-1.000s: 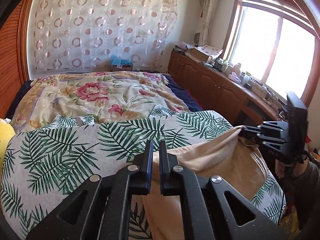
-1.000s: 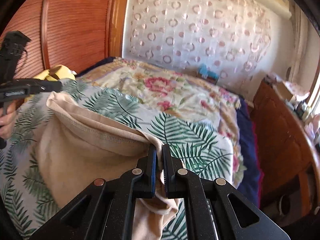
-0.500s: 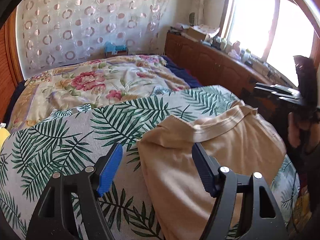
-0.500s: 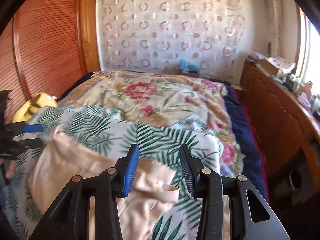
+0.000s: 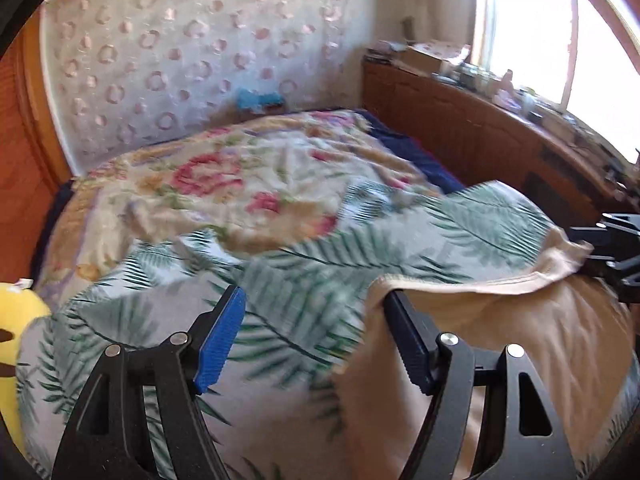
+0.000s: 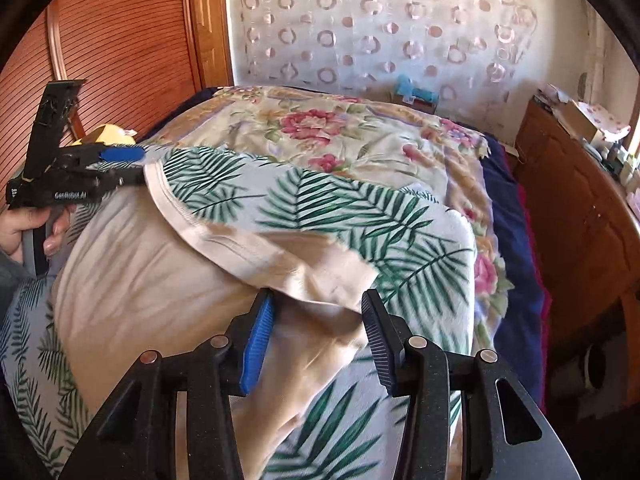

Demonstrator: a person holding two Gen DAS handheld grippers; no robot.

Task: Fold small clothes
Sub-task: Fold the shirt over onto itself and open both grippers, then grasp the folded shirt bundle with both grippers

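A beige garment (image 6: 132, 276) lies spread on the bed, with both sets of jaws open at its top corners

The beige garment rests flat on the leaf-print sheet (image 6: 320, 200), at the near end of the bed (image 6: 516, 248), and its stitched top edge runs across from one corner to the other. The right gripper (image 6: 316, 336) has its jaws opening, with the garment's right corner lying loose between them, and the pads do not press it. The left gripper (image 5: 316, 336) has its jaws wide open at the garment's left corner; one finger (image 5: 412, 344) sits under the cloth edge and the other is over the bare sheet. A flowery blanket (image 5: 240, 184) covers the far part of the bed. Something yellow (image 5: 16, 320) sits at the bed's left edge
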